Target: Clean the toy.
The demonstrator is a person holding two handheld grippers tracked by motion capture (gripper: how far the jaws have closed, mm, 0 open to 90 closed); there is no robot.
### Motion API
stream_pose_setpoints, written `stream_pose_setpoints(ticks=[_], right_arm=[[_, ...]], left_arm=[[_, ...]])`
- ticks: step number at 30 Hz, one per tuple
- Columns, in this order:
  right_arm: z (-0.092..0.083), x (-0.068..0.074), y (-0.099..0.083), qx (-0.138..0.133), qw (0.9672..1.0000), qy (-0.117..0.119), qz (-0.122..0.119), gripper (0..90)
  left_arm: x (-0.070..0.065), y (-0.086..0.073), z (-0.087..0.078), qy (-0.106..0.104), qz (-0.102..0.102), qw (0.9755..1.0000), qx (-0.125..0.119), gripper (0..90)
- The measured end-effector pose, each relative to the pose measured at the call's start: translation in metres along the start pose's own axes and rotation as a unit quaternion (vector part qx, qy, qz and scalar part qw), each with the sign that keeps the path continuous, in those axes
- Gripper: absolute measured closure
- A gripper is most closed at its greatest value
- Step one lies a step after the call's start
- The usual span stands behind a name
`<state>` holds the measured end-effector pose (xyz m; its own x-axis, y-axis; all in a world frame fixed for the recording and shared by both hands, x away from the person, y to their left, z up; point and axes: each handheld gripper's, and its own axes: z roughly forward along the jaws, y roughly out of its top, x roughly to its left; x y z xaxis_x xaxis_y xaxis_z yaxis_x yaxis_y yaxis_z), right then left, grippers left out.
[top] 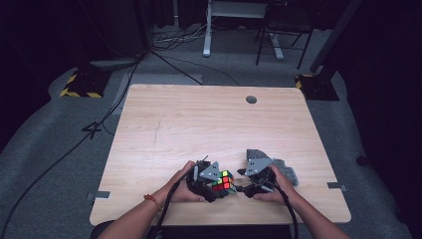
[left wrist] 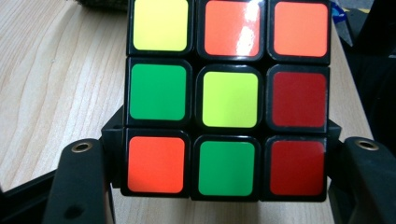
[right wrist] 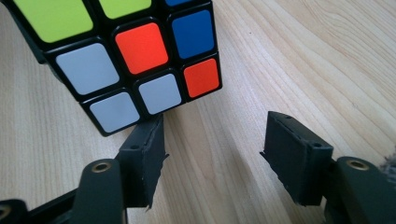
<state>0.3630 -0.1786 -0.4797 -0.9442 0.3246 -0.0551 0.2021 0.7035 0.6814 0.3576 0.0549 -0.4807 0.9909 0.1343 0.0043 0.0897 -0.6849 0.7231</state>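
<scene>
Multicoloured plastic puzzle cube with black edging sits between the jaws of the left gripper, which are closed on its two sides and hold it just above the pale wooden tabletop, near the front edge. Right gripper stands just beside the cube; its jaws are spread apart with nothing between them, bare wood showing in the gap. One right jaw tip lies just under the cube's lower corner. Grey cloth lies behind the right hand.
</scene>
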Motion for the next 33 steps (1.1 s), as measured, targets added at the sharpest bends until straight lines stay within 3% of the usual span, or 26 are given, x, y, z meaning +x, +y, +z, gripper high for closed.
stream_pose_setpoints(ticks=[6,13,16,18,22,26,33], right_arm=[[-0.005,-0.001,0.000,-0.014,0.9999,-0.008,-0.006,38.8],[-0.008,0.006,0.005,-0.045,0.9989,0.009,-0.010,39.1],[-0.005,0.010,0.008,-0.034,0.9991,0.001,-0.027,39.7],[-0.004,0.009,0.006,-0.035,0.9992,0.006,-0.017,38.9],[-0.006,0.008,0.006,-0.033,0.9992,0.004,-0.021,38.4],[-0.018,0.002,0.004,-0.043,0.9990,-0.012,-0.010,38.5],[-0.052,-0.023,-0.014,-0.043,0.9956,-0.077,0.033,38.6]], left_arm=[[0.003,-0.003,0.002,-0.004,-0.007,1.0000,0.005,32.6],[0.000,-0.004,0.010,-0.007,-0.001,0.9994,0.033,32.2],[0.000,-0.005,0.009,-0.009,0.001,0.9995,0.030,32.4],[0.001,-0.005,0.009,-0.007,0.001,0.9995,0.030,32.5],[0.001,-0.006,0.008,0.003,-0.001,0.9994,0.033,32.5],[0.005,-0.008,0.005,0.020,-0.011,0.9992,0.033,32.3],[0.007,-0.016,-0.002,0.033,-0.028,0.9983,0.040,27.0]])
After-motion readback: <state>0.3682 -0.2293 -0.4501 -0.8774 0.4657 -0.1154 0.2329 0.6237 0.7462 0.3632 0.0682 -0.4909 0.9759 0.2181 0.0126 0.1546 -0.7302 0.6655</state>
